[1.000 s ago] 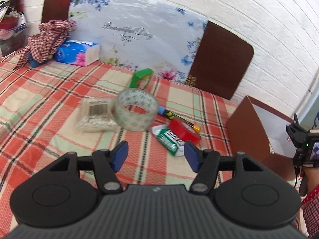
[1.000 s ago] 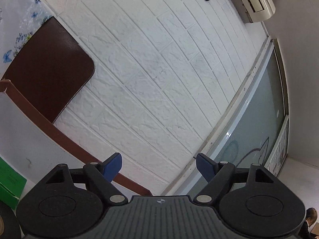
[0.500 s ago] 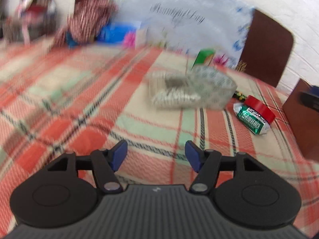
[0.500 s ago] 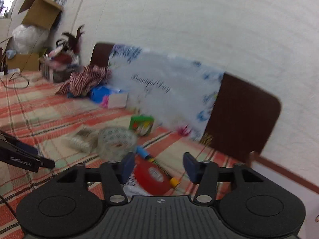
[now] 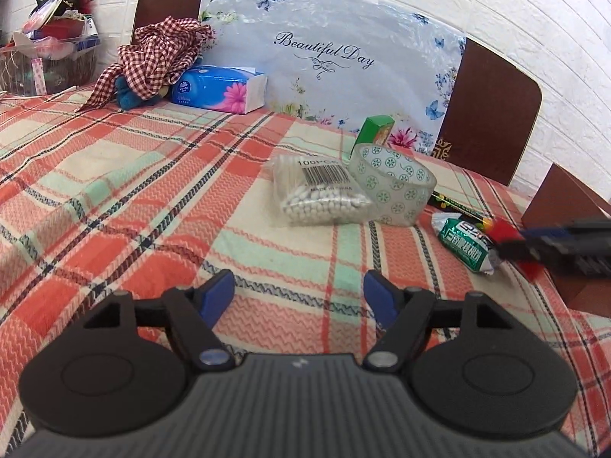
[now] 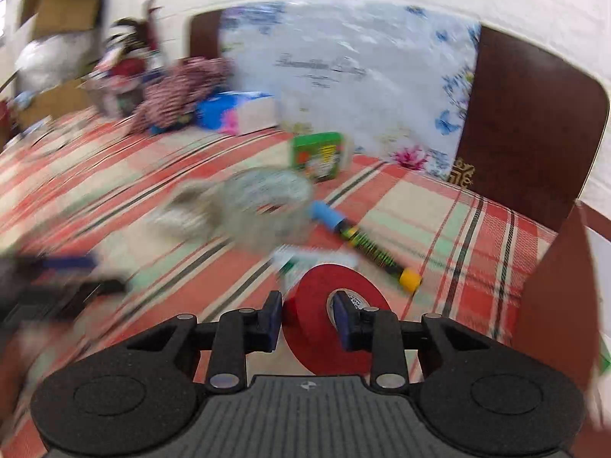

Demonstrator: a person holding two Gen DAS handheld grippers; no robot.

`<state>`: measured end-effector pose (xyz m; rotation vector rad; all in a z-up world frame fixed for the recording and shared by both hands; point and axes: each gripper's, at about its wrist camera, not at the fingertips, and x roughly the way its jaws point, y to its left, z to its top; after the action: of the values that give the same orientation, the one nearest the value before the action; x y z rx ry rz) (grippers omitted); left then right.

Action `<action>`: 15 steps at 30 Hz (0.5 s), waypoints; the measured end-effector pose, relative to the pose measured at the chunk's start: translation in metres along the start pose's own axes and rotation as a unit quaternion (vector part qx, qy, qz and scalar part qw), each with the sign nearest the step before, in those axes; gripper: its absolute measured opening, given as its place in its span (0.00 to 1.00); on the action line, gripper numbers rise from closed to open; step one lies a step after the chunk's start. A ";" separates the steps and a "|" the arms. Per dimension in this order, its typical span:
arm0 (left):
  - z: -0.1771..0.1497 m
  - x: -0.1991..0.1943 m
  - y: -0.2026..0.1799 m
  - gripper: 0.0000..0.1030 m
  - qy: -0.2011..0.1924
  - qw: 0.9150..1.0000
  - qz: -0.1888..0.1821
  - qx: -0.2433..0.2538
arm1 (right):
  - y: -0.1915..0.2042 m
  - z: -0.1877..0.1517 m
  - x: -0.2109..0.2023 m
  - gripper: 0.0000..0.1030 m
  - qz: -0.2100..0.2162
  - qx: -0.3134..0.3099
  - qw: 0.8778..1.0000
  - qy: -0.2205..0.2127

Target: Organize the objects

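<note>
My right gripper is closing on a red tape roll: one pad sits against its outer rim, the other inside its core, and both touch the roll's wall. The left wrist view shows that roll and the right gripper blurred at the right edge. My left gripper hovers low over the plaid cloth, its jaws opening with nothing between them. Ahead of it lie a bag of cotton swabs, a clear patterned tape roll and a green packet.
A green box stands behind the clear tape, and a blue-capped pen lies beside it. A brown cardboard box sits at the right. A tissue box, checkered cloth and basket line the back.
The right gripper swung from facing the wall down to the table and closed around the red tape roll. The left gripper dropped lower and drew back, and its jaws widened.
</note>
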<state>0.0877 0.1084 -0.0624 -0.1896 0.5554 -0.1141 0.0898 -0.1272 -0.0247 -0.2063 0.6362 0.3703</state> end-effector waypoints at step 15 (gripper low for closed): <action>0.017 -0.032 -0.069 0.64 0.085 0.988 -0.124 0.024 | 0.022 -0.093 -0.072 0.57 -0.045 0.022 0.999 -0.015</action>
<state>0.0660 0.0487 -0.0177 -0.2025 0.6970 -0.3882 -0.0224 -0.1542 -0.0551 -0.1862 0.6025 0.2725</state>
